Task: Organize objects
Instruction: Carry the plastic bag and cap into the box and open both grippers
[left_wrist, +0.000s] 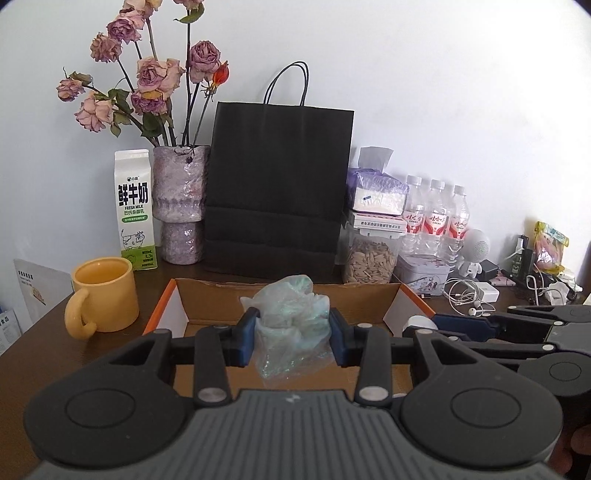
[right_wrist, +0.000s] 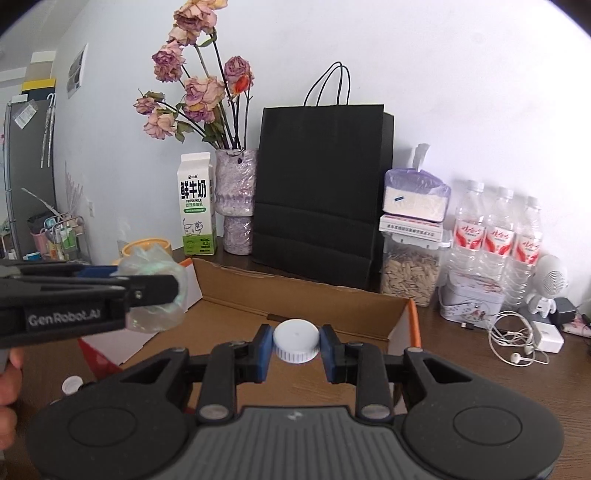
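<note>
My left gripper (left_wrist: 293, 332) is shut on a crumpled clear plastic bag (left_wrist: 291, 317) and holds it above the open cardboard box (left_wrist: 207, 291). In the right wrist view the left gripper (right_wrist: 155, 291) comes in from the left with the bag (right_wrist: 155, 291) over the box's left part. My right gripper (right_wrist: 295, 347) is shut on a white bottle cap (right_wrist: 296, 339) and holds it over the box floor (right_wrist: 295, 302). In the left wrist view the right gripper (left_wrist: 428, 325) with the cap (left_wrist: 419, 324) is at the box's right side.
Along the wall stand a milk carton (left_wrist: 135, 210), a vase of dried roses (left_wrist: 179, 206), a black paper bag (left_wrist: 277, 184), a seed jar (left_wrist: 369, 258), and water bottles (left_wrist: 436, 218). A yellow mug (left_wrist: 105, 293) is left of the box. Earphones (right_wrist: 513, 339) and a small white cap (right_wrist: 72, 384) lie on the table.
</note>
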